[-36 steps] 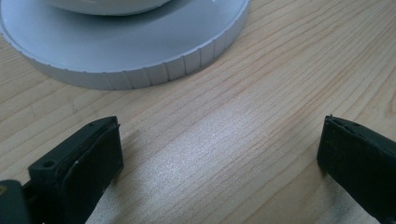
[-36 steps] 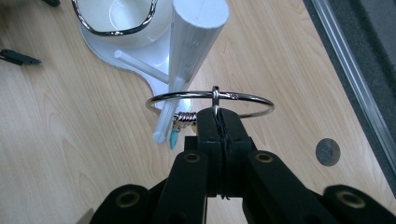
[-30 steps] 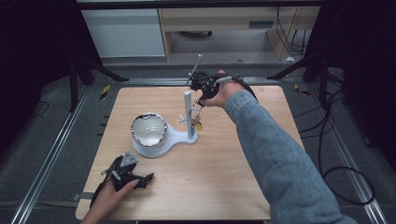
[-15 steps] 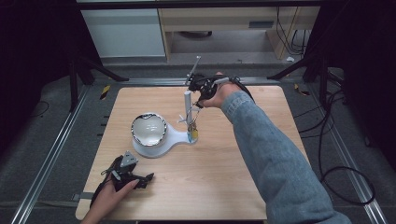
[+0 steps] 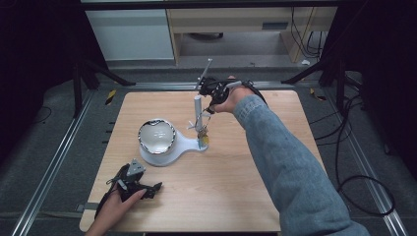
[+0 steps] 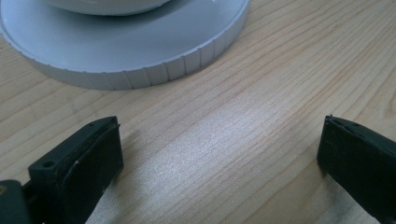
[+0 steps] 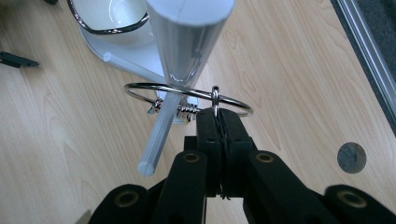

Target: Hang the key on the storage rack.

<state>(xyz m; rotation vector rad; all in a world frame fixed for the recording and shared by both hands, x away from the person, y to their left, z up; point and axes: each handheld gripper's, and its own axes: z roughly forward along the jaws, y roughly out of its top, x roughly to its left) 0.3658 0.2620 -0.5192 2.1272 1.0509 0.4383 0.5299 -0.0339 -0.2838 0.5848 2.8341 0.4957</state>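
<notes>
High view: right tongs [image 5: 209,105] are holding a key ring [image 5: 200,129] against the white stand's post [image 5: 197,104], far side of the worktop [image 5: 236,196]; left tongs [image 5: 147,189] are resting near the front edge. Left gripper view: jaws are standing apart, stand base [image 6: 140,70] just ahead. Right gripper view: jaws are clamping the ring [image 7: 187,95], which is encircling the post's crossbar [image 7: 161,128].

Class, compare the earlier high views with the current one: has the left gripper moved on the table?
No. The left gripper rests open at the same spot on the table, just as far from the white stand's base.
</notes>
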